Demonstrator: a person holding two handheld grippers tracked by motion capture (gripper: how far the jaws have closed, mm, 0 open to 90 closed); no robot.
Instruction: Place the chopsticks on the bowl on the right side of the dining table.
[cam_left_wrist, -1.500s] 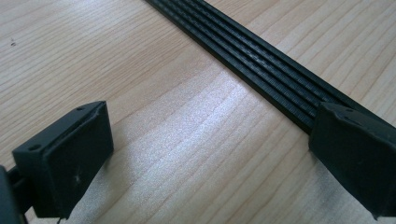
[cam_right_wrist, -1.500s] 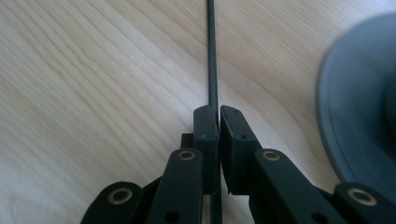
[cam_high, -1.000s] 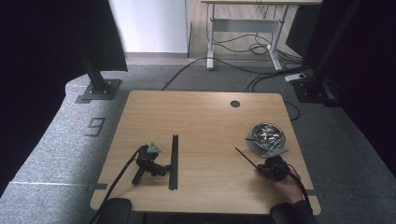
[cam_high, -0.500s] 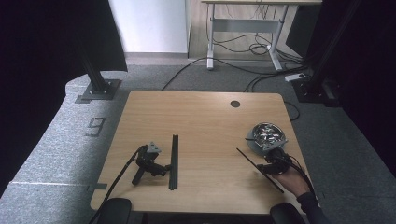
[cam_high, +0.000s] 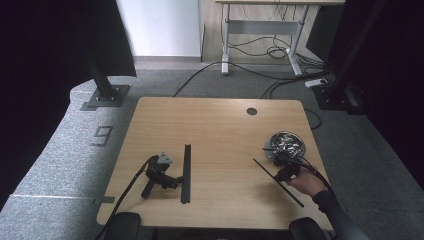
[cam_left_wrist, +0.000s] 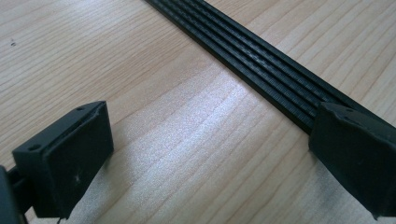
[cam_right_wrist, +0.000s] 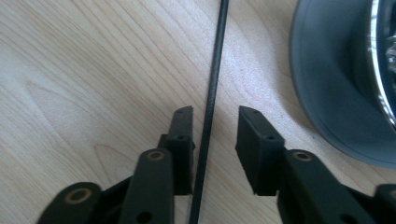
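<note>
The right tongs (cam_right_wrist: 212, 135) hovered low over the surface (cam_high: 220, 130), jaws parted and just then narrowing, with the thin black rod (cam_right_wrist: 211, 93) running straight up the gap between them, pads clear of it on both sides. In the high view those right tongs (cam_high: 286, 172) sat near the surface's right edge, the person's hand (cam_high: 306, 182) behind them and the forearm angling in from the lower right corner, cable looping back. The thin black rod (cam_high: 278, 182) lay diagonally on the wood, just beside the grey bowl (cam_high: 285, 145) of shiny metal bits. Over on the left, the left tongs (cam_high: 175, 179) rested on the surface, jaws spread wide and gripping nothing, one jaw tip against the ribbed black rail (cam_high: 186, 172), which lay flat and pointed away from the person.
</note>
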